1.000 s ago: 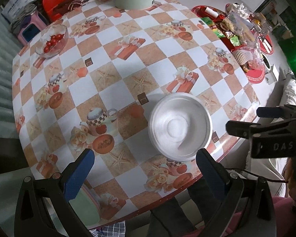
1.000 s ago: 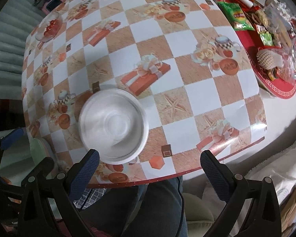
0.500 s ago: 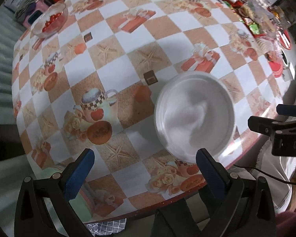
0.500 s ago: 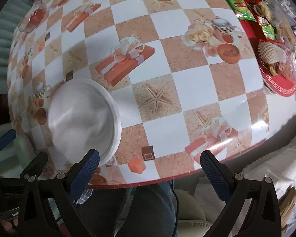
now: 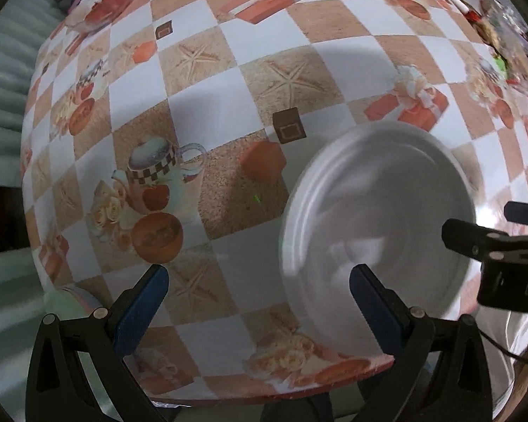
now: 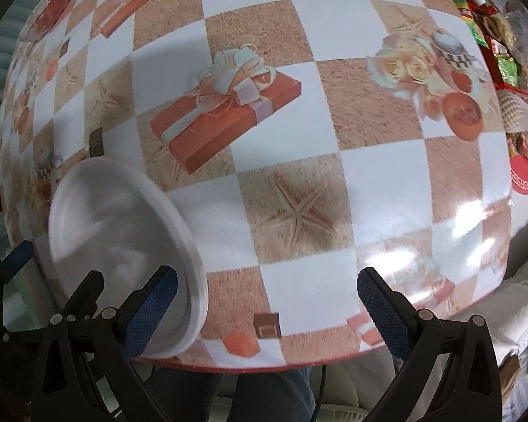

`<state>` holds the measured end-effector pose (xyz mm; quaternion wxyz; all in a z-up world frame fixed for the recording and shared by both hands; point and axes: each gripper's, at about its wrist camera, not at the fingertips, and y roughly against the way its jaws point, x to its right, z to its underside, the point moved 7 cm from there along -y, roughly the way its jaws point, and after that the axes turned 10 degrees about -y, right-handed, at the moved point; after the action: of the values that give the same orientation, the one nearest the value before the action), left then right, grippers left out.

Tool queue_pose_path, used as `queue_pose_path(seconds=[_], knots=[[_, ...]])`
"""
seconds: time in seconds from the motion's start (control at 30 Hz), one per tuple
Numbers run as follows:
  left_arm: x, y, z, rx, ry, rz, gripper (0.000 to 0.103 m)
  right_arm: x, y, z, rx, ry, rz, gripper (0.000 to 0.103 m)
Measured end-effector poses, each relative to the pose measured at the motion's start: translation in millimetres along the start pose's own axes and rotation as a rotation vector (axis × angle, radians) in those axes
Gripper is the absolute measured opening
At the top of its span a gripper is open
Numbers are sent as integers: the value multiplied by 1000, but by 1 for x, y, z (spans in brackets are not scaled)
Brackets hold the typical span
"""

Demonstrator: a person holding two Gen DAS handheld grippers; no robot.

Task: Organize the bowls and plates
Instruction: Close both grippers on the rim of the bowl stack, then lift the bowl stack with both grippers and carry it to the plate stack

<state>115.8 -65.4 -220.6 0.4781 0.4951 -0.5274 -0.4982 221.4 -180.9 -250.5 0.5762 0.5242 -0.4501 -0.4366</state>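
Observation:
A white bowl [image 5: 376,225] sits near the front edge of the round table [image 5: 228,70] with the checkered, printed cloth. My left gripper [image 5: 257,302] is open and close above the cloth; its right finger overlaps the bowl's near rim. In the right wrist view the same bowl [image 6: 119,239] lies at the lower left. My right gripper [image 6: 264,302] is open too, its left finger over the bowl's right rim. The right gripper's black frame [image 5: 496,249] shows at the right edge of the left wrist view, beside the bowl.
A glass bowl of red fruit [image 5: 102,10] stands at the table's far left. Red trays with snack packets [image 6: 492,35] crowd the far right. The table's front edge [image 6: 264,365] is just ahead of the fingers, with a person's legs below it.
Both grippers have dropped towards the table and closed in on the white bowl, which now fills much more of each view. The jaws have stayed open.

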Motion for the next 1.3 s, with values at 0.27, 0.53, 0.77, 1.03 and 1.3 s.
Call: queue_pose_path(seconds=[0.27, 0.53, 0.77, 1.03, 1.3], knots=[[-3, -26, -3, -10, 47, 11, 103, -12, -22, -10, -27, 41, 28, 103], [-7, -35, -2, 21, 67, 64, 103, -26, -36, -8, -38, 48, 4, 103], [-28, -48, 16, 4, 149, 187, 103, -11, -37, -6, -33, 2, -8, 103], [-27, -46, 6, -22, 77, 132, 89, -12, -33, -4, -51, 27, 0, 96], [-8, -41, 2, 1, 53, 222, 35, -48, -19, 7, -40, 91, -113, 19]])
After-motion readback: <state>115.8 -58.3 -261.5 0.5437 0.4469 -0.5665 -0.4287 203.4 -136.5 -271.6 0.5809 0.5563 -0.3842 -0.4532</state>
